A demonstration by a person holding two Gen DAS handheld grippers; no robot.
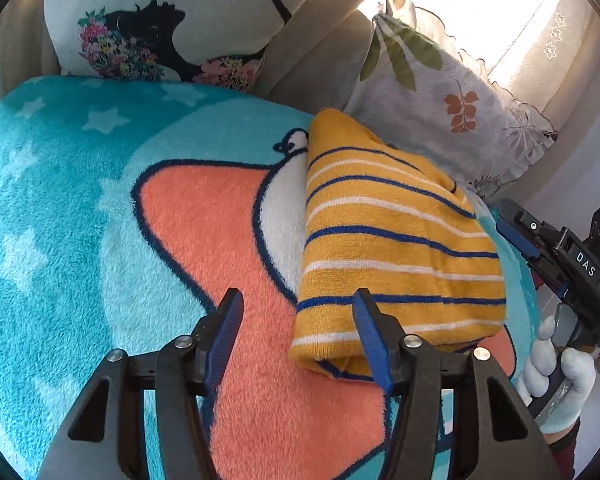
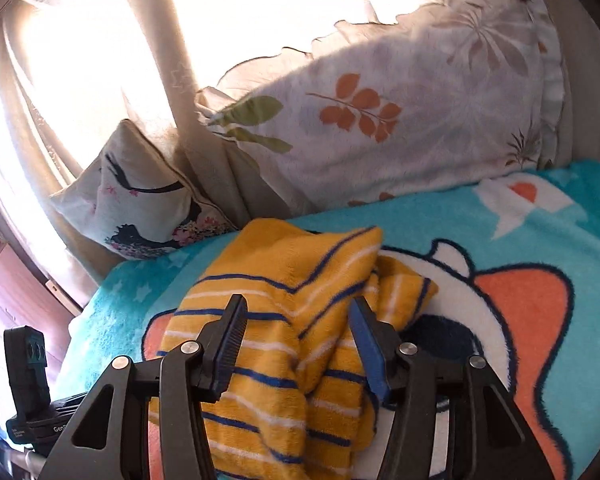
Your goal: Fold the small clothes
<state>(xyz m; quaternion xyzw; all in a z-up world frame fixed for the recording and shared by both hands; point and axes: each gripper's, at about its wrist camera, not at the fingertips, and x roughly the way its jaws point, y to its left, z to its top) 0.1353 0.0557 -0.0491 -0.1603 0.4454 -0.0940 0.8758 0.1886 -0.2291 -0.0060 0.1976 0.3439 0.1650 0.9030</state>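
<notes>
Below both jaws, striped garment (image 2: 284, 320)

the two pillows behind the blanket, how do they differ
The leaf-print pillow with a frilled edge is the longer one and carries scattered orange and green leaves; the pillow printed with a black figure and flowers looks squarer, with a plain seamed edge. The leaf-print one lies lengthwise; the other stands propped up. Both are pale and sit at the far edge of the turquoise fleece blanket.
</notes>
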